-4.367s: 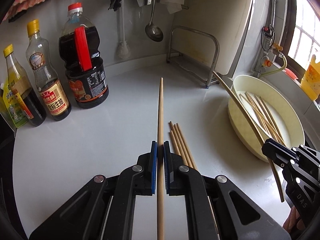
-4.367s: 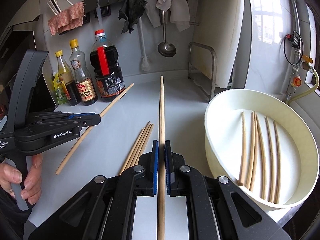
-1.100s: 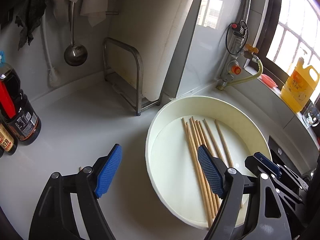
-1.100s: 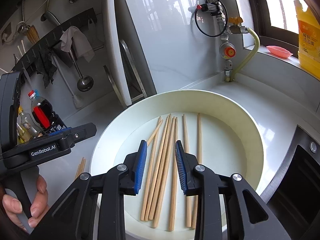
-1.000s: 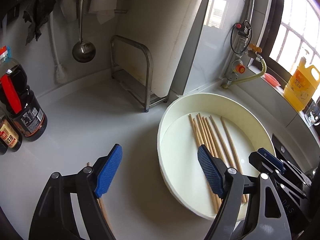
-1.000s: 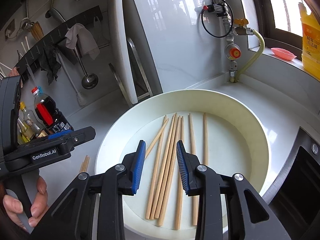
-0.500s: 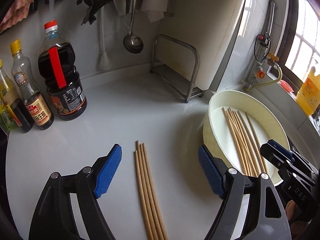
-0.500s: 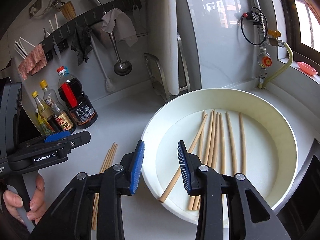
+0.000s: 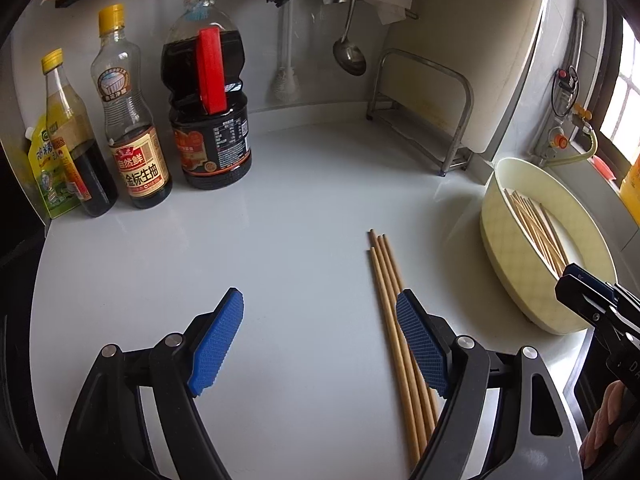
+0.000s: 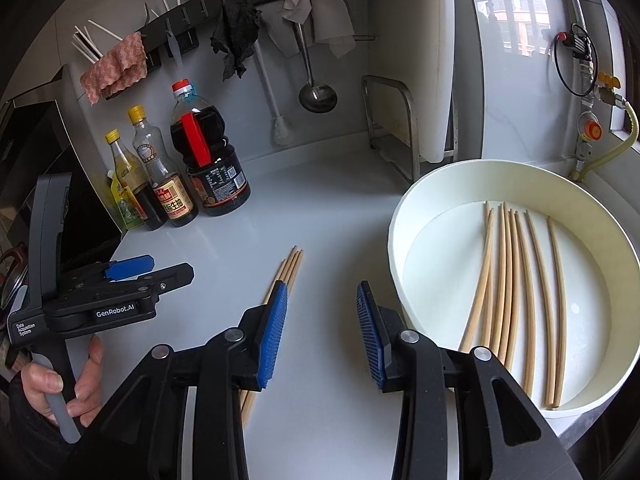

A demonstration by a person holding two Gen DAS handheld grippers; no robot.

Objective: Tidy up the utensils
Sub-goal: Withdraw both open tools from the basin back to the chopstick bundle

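Wooden chopsticks [image 9: 394, 312] lie loose on the counter [image 9: 280, 216] at your left gripper's [image 9: 320, 340] one o'clock, both your grippers wide open, empty.

Chopsticks [image 9: 390, 300] left of basin [image 9: 516, 276]

counter [image 9: 280, 216] | chopsticks [image 9: 390, 292] | basin [image 10: 408, 216] | bottles [image 9: 208, 128] | rack [image 9: 420, 128]

Pale matt wooden chopsticks [image 9: 390, 300] lie on a smooth, faintly glossy grey counter [image 9: 280, 208] beside a glossy cream plastic basin [image 10: 424, 200], near clear plastic sauce bottles [image 9: 132, 120] and a shiny metal ladle [image 9: 349, 56].
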